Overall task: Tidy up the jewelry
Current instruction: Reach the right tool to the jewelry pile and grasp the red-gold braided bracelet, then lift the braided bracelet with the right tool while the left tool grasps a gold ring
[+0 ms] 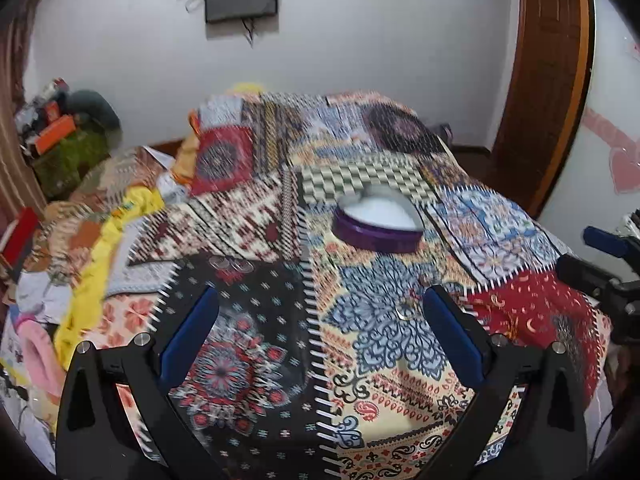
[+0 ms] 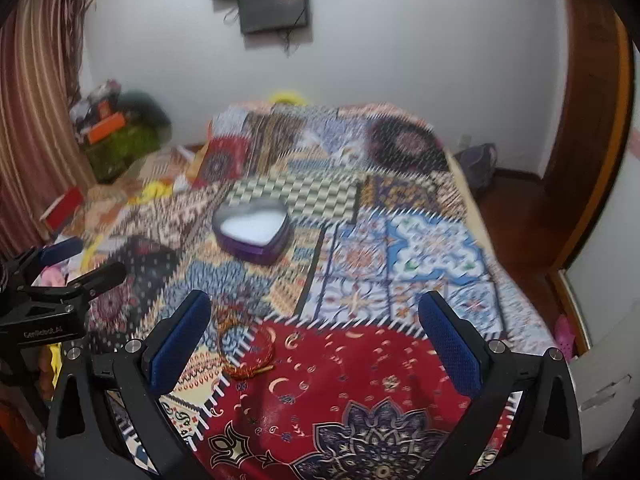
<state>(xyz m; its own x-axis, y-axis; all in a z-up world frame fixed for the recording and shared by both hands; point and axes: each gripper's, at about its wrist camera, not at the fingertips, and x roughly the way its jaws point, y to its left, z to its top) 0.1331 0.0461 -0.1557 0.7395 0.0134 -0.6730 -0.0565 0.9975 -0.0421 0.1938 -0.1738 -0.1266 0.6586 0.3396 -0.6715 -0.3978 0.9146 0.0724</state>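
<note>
A purple heart-shaped box (image 1: 378, 224) with a white lining lies open on the patterned bedspread; it also shows in the right wrist view (image 2: 254, 232). A small metal ring (image 1: 405, 312) lies on the blue flower patch just left of my left gripper's right finger. A red and gold cord bracelet (image 2: 250, 354) lies on the spread near my right gripper's left finger. My left gripper (image 1: 320, 300) is open and empty above the spread. My right gripper (image 2: 314, 304) is open and empty, and it shows at the edge of the left wrist view (image 1: 600, 256).
The patchwork bedspread (image 1: 280, 208) covers a bed against a white wall. Piled clothes and boxes (image 1: 68, 136) lie to the left. A wooden door frame (image 2: 588, 120) stands at the right. A dark screen (image 2: 276, 4) hangs on the wall.
</note>
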